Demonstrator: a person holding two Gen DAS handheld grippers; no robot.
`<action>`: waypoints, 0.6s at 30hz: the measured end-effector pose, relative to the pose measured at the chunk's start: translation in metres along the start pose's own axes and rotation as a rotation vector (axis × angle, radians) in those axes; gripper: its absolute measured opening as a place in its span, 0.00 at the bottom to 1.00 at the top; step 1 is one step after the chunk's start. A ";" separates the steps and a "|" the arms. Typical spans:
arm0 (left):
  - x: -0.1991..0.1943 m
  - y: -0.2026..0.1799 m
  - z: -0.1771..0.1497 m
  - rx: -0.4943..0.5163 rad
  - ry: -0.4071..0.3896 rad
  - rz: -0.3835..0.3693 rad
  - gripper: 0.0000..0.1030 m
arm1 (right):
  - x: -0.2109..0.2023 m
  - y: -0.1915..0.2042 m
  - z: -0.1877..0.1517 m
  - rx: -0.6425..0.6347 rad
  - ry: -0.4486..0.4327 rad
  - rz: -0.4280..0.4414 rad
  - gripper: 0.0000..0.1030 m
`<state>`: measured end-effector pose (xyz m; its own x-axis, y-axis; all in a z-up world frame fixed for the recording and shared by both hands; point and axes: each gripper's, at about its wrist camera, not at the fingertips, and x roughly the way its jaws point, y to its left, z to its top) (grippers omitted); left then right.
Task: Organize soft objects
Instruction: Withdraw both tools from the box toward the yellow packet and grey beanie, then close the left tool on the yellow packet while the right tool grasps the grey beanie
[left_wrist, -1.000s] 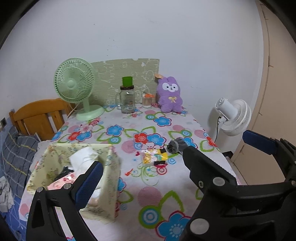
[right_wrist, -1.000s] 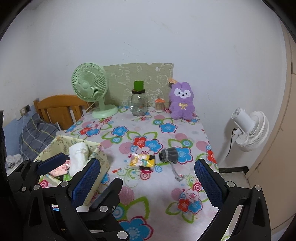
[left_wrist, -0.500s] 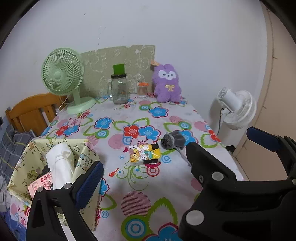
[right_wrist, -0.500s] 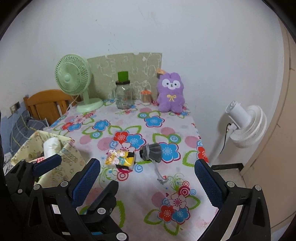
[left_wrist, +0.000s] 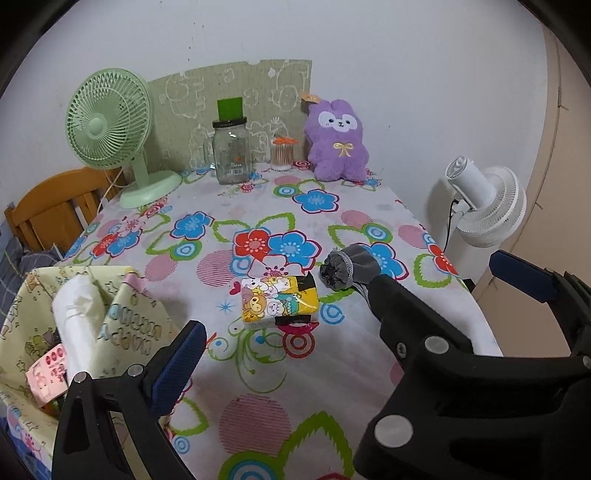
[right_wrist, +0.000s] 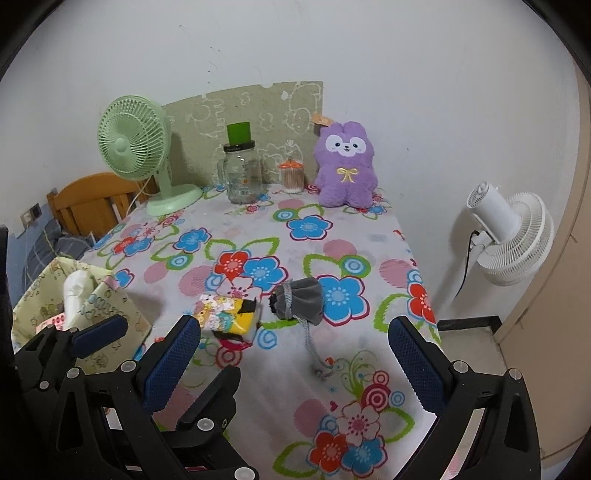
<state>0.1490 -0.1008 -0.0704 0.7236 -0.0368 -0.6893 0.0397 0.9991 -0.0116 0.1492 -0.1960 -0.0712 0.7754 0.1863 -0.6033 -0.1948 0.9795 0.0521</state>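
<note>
target: we read the tissue pack (left_wrist: 279, 301) as next pick, flat on the table (left_wrist: 258, 417), mid-cloth
pack direction: about 12 o'clock from the left gripper (left_wrist: 347, 299), about 11 o'clock from the right gripper (right_wrist: 295, 354)
pack axis: long side runs 9 to 3 o'clock, slightly tilted
grey pouch (right_wrist: 300, 301): just beside the pack at its 3 o'clock, cord trailing toward 6 o'clock; about 12 o'clock from the right gripper
nearer arm: we judge left for the pack, right for the pouch
left gripper state: fingers spread wide, nothing held
right gripper state: fingers spread wide, nothing held
fabric bin (left_wrist: 122, 317): at 9 o'clock of the pack, near table edge, already holding soft items
plush rabbit (left_wrist: 338, 142): far end, 12 o'clock, upright
</note>
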 end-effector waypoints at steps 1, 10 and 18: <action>0.003 0.000 0.000 -0.003 0.006 0.002 0.99 | 0.003 -0.002 0.000 0.002 0.002 -0.002 1.00; 0.036 0.002 0.005 -0.052 0.037 0.008 0.99 | 0.037 -0.013 0.002 0.021 0.040 0.017 1.00; 0.061 0.005 0.007 -0.079 0.063 0.027 0.99 | 0.064 -0.016 0.004 0.023 0.058 0.013 1.00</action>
<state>0.1980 -0.0980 -0.1074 0.6785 -0.0113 -0.7345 -0.0352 0.9982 -0.0478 0.2041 -0.1991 -0.1073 0.7370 0.1947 -0.6473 -0.1901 0.9787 0.0780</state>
